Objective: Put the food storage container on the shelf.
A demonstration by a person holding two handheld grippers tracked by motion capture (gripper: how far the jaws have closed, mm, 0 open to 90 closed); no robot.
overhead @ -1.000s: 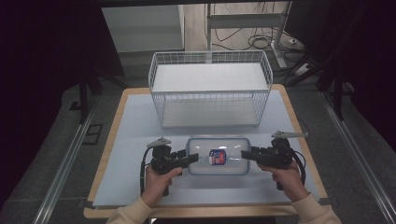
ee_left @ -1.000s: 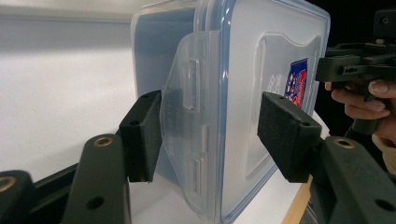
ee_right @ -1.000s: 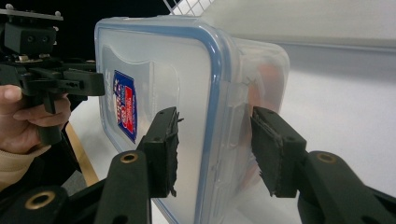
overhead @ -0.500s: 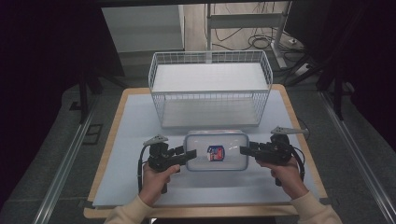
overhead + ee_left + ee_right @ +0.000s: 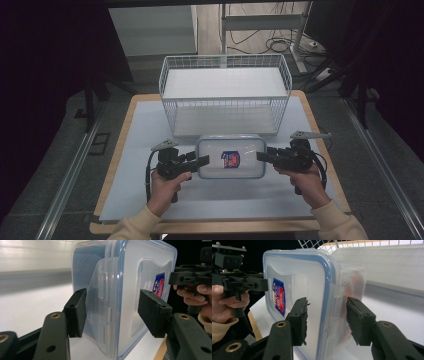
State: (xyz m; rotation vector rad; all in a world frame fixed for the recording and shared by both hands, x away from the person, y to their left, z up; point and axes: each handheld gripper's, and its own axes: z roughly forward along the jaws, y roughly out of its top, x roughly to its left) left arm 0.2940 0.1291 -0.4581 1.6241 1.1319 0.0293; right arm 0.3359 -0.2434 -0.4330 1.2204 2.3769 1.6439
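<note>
One lidded plastic box (image 5: 231, 157) sits between two tools, left tool (image 5: 200, 161) and right tool (image 5: 261, 156), each clamping an end. The high view adds one wire basket (image 5: 225, 95) on the counter (image 5: 145, 125); the left tool's view shows the side latch (image 5: 100, 305).

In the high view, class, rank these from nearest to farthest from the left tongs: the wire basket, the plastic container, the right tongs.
1. Plastic container: gripped at its left end by the left tongs.
2. Right tongs: at the container's far right end.
3. Wire basket: behind the container, at the table's back.
</note>
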